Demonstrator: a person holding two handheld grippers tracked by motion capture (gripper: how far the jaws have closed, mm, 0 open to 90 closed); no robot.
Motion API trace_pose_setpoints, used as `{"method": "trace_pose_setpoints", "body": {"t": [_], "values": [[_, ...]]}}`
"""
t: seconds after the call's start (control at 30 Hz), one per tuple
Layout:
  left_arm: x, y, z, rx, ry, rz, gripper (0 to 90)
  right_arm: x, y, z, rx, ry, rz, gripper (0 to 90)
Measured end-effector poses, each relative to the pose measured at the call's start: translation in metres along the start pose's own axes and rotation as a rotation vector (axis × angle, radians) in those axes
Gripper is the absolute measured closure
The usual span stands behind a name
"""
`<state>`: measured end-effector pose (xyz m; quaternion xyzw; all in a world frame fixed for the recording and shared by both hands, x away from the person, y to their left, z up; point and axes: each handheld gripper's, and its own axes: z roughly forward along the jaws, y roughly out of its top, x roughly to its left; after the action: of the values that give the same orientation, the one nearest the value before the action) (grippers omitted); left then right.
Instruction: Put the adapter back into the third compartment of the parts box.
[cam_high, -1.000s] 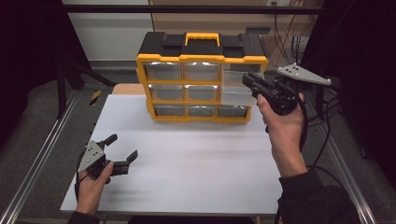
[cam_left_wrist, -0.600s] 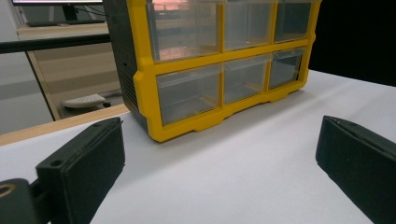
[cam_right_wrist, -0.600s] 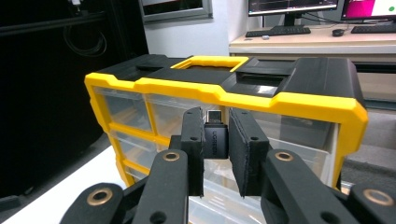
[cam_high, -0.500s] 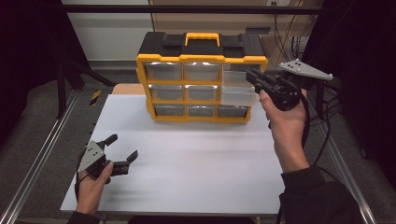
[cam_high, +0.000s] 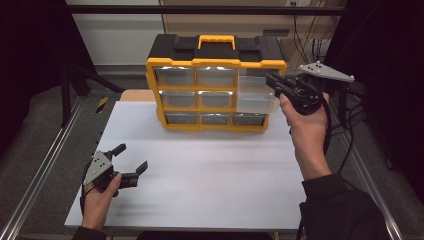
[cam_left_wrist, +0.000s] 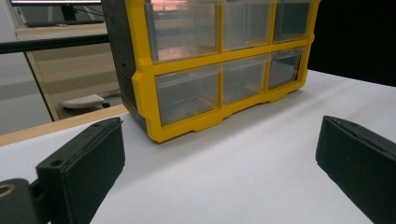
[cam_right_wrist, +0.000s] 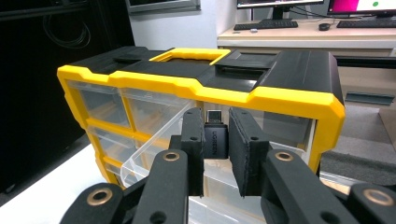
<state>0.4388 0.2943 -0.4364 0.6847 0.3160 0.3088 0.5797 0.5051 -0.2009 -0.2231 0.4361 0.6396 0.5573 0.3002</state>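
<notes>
A yellow and black drawer organizer stands at the back of the white table. Its top right clear drawer is pulled out. My right gripper hovers just right of that drawer, shut on a small black adapter that stands upright between its pads above the open drawer. My left gripper rests on the table at the front left, open with nothing between its jaws. In the left gripper view the organizer stands ahead, its lower drawers closed.
Metal rails run along both table sides. A wooden board lies behind the table's left corner. Cables trail off the right gripper. A desk with keyboards stands beyond the organizer.
The right gripper has risen slightly with the adapter beside the open drawer. The left gripper has not moved.
</notes>
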Motion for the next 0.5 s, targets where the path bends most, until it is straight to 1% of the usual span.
{"method": "trace_pose_setpoints", "body": {"t": [0.37, 0.5], "values": [[0.000, 0.000, 0.000, -0.001, -0.002, 0.001, 1.2, -0.003, -0.001, 0.010, 0.017, -0.024, -0.009, 76.3], [0.000, 0.000, 0.000, -0.001, -0.002, 0.000, 1.2, -0.005, 0.000, 0.013, 0.023, -0.031, -0.005, 76.3]]}}
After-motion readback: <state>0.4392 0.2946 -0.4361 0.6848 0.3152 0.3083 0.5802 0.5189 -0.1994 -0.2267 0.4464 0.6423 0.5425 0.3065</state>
